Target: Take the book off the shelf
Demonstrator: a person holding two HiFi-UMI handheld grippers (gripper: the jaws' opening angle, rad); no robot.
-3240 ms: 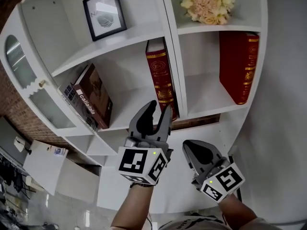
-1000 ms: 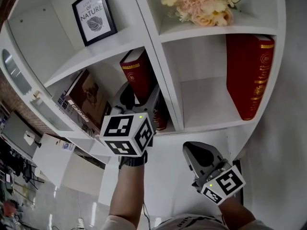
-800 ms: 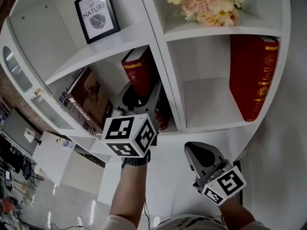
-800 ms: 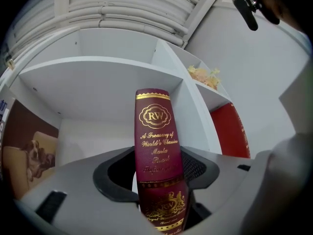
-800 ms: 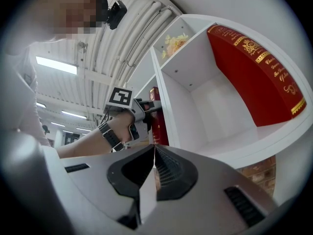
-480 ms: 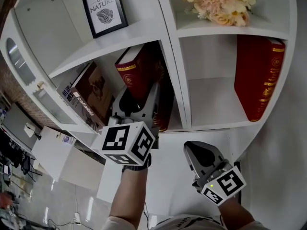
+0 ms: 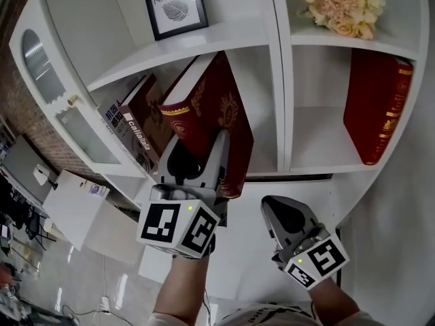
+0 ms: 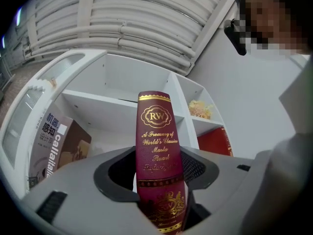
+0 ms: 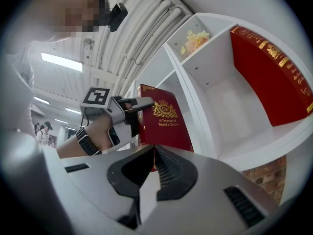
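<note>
The dark red book with gold print (image 7: 211,111) is tilted and partly drawn out of the white shelf's (image 7: 280,80) middle compartment. My left gripper (image 7: 200,148) is shut on the lower part of its spine. In the left gripper view the spine (image 8: 156,146) stands upright between both pads, filling the gap. In the right gripper view the book's cover (image 9: 164,119) shows, with the left gripper (image 9: 131,105) clamped on it. My right gripper (image 7: 270,208) hangs lower right, below the shelf's front, its jaws shut (image 9: 155,147) with nothing between them.
A second, brighter red book (image 7: 377,107) stands in the right compartment. A brown book (image 7: 136,131) leans in the left one. A framed leaf picture (image 7: 175,5) and flowers (image 7: 340,5) sit on the upper shelves. A glass cabinet door (image 7: 41,66) stands at the left.
The dark red book has tipped left and come forward out of its compartment in the left gripper, which has drawn back with it. The right gripper has stayed put.
</note>
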